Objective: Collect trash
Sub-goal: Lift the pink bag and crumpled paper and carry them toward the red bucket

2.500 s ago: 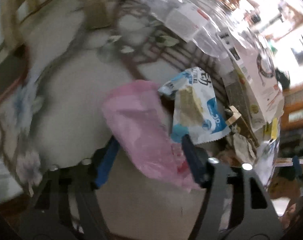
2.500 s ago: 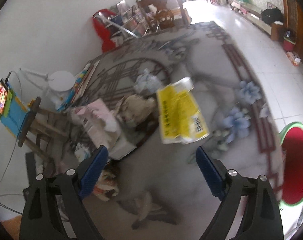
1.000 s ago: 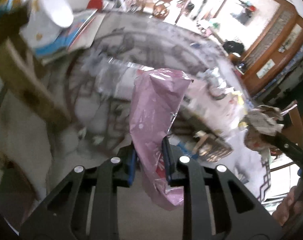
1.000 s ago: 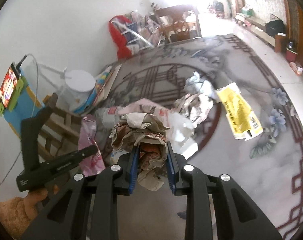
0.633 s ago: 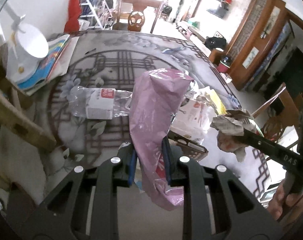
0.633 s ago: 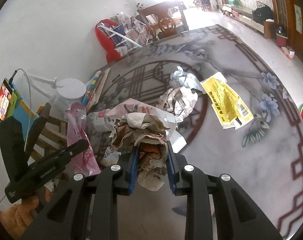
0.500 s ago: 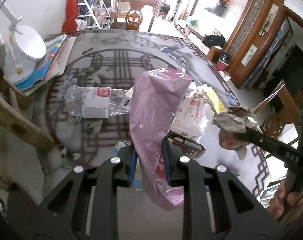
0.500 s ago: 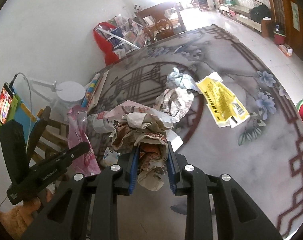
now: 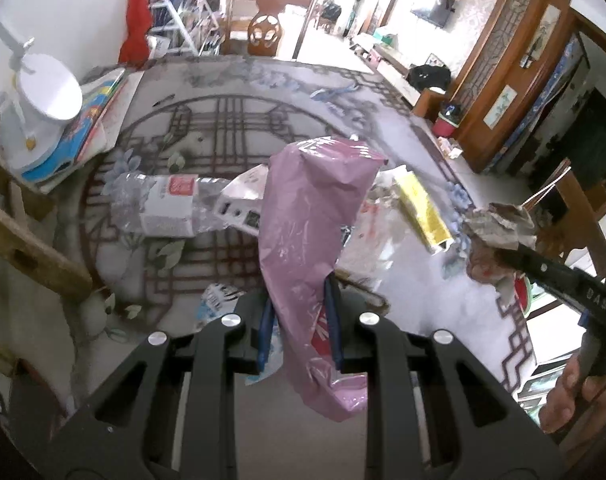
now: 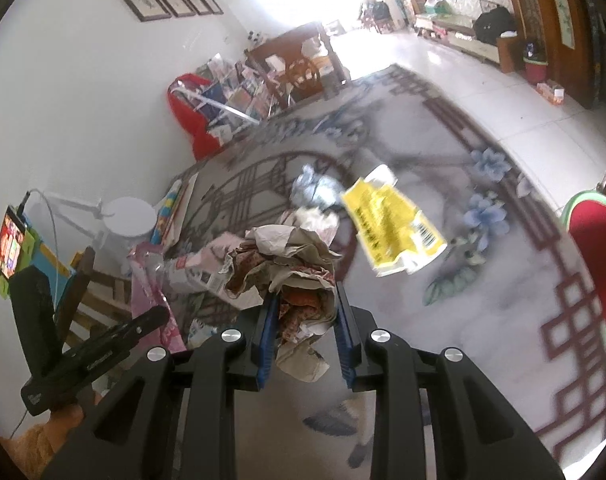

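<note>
My left gripper (image 9: 301, 320) is shut on a pink plastic bag (image 9: 311, 232), which stands up between the blue pads and hangs below them. My right gripper (image 10: 305, 332) is shut on a crumpled wad of brown and white paper (image 10: 291, 264); that wad (image 9: 499, 228) also shows at the right of the left wrist view. Both are held above a patterned rug (image 10: 483, 280). On the rug lie a clear plastic bottle (image 9: 159, 204), a yellow packet (image 10: 391, 224) and a white carton (image 9: 239, 204).
A red bin with a green rim (image 10: 599, 264) sits at the right edge of the rug. A white fan (image 9: 43, 100) and coloured books (image 9: 91, 120) stand at the left beside a wooden stool (image 9: 27, 248). Chairs and a rack line the far wall.
Both grippers closed on their trash and lifted it from the rug. Over the last second both views drifted sideways across the rug, with the grips unchanged.
</note>
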Motion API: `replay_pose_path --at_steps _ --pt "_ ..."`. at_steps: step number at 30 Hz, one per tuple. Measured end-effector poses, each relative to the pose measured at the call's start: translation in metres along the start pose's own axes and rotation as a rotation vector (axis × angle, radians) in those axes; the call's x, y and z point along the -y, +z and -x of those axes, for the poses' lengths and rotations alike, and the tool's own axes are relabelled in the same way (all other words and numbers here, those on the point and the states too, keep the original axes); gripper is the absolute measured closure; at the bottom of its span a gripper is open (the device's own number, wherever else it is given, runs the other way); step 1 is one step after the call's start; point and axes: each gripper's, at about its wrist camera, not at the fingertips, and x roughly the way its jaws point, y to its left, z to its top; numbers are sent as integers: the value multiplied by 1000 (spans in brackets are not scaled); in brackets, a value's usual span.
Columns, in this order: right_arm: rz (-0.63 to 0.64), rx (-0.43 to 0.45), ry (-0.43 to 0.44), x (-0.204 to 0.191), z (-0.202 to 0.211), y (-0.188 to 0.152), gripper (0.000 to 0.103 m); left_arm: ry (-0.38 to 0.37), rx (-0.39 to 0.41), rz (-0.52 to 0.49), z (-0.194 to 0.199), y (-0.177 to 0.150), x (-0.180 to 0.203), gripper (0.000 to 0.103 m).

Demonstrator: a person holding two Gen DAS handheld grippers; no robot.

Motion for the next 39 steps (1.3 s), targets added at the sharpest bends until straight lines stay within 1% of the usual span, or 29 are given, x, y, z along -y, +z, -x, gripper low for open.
replay_pose_path --at_steps 2,7,13,20,25,32,34,39 --pt "12 12 -16 4 5 2 77 8 0 -12 -2 0 7 81" --pt "17 24 -41 19 14 7 77 -4 -23 -6 -11 0 25 81" --pt "3 65 -62 44 29 19 77 -13 -10 -23 -15 5 52 81" --pt "21 79 -52 71 41 39 77 -14 7 -29 -22 17 89 81" --pt "4 80 -31 95 43 51 77 -8 7 -32 -28 23 116 81" --pt "24 90 -48 115 48 60 77 8 -13 -23 -38 22 135 81" --pt "17 91 -43 122 49 64 77 11 -12 -23 -39 23 141 81" --pt "-16 113 -13 136 54 72 77 23 6 -63 -35 29 159 81"
